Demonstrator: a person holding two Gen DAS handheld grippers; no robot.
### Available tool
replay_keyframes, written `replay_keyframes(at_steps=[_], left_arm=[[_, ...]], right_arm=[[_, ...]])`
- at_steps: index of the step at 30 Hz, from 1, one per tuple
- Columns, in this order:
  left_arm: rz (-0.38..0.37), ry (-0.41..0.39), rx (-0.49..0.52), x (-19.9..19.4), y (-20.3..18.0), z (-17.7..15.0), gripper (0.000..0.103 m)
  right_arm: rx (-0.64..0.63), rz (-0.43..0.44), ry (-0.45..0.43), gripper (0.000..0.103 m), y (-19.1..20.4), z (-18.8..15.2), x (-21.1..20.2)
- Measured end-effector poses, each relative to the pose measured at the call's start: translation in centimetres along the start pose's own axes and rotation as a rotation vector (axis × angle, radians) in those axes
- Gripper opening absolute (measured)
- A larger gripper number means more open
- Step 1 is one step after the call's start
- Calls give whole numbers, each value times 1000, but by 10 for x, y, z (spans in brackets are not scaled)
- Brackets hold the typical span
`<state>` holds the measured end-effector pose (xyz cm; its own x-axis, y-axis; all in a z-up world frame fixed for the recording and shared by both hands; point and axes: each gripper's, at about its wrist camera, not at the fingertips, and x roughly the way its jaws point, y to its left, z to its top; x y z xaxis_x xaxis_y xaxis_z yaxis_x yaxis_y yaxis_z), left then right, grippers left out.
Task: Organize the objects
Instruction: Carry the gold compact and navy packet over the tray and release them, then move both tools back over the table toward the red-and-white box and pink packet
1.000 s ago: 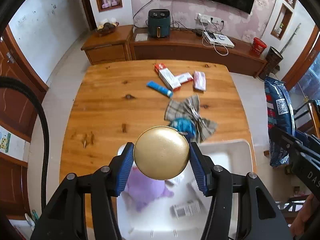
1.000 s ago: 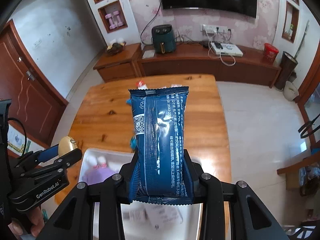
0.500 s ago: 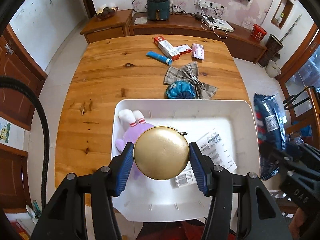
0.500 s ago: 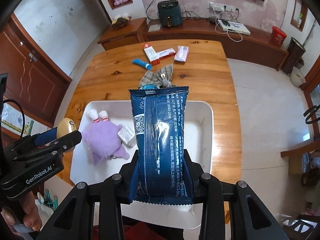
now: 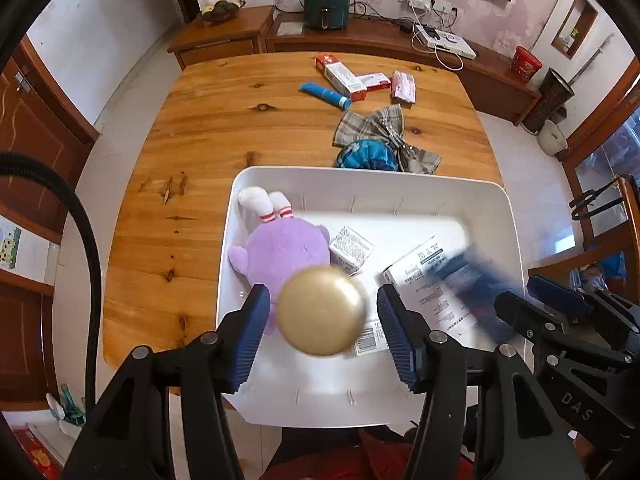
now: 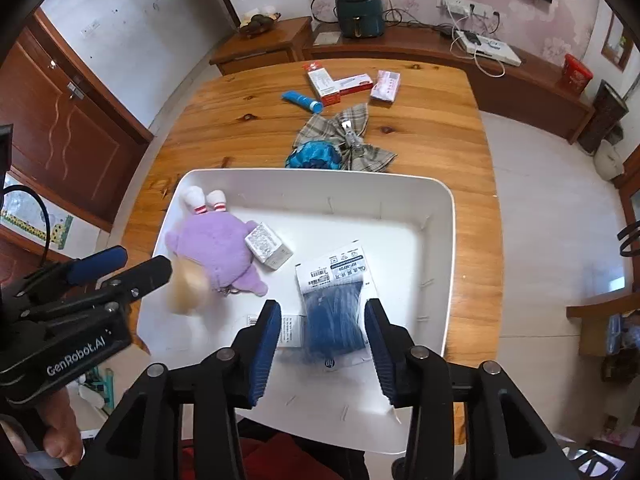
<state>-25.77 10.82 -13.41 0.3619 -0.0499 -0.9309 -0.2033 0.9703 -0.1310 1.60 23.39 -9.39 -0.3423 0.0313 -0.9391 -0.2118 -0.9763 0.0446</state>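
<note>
My left gripper (image 5: 322,322) is open over the white bin (image 5: 360,178). The gold round tin (image 5: 321,311) is blurred between its spread fingers, free of the pads. My right gripper (image 6: 322,330) is open too. The dark blue snack bag (image 6: 334,320) is blurred below it, over a white printed pack (image 6: 334,266) in the bin (image 6: 320,178). The bin also holds a purple plush toy (image 5: 286,246) and a small grey box (image 5: 351,248). The left gripper (image 6: 140,270) and the tin (image 6: 188,286) show at the left in the right wrist view.
On the wooden table (image 5: 224,128) beyond the bin lie a blue pouch (image 5: 366,156), a plaid cloth (image 5: 378,128), a blue tube (image 5: 324,95), red-and-white boxes (image 5: 340,76) and a pink pack (image 5: 404,86). A low cabinet (image 5: 360,40) stands behind.
Both grippers have opened. The gold tin has left the left fingers and the blue snack bag has left the right fingers; both are dropping into the bin. Both views have come lower.
</note>
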Motion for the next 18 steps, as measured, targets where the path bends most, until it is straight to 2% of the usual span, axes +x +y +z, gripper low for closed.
replay_keyframes(at_steps=[1, 3, 4, 7, 18], left_arm=[[-2, 0, 4, 0, 0, -1, 68], [-1, -12, 13, -2, -1, -2, 88], [-5, -16, 17, -3, -1, -2, 90], [-19, -18, 52, -5, -1, -2, 91], [-35, -14, 70, -9, 9, -1, 91]], right_arm=[[1, -5, -4, 54, 1, 0, 0], [3, -12, -11, 54, 1, 1, -1], [5, -14, -13, 54, 2, 1, -2], [14, -17, -21, 54, 2, 1, -5], [33, -24, -44, 54, 4, 4, -9]])
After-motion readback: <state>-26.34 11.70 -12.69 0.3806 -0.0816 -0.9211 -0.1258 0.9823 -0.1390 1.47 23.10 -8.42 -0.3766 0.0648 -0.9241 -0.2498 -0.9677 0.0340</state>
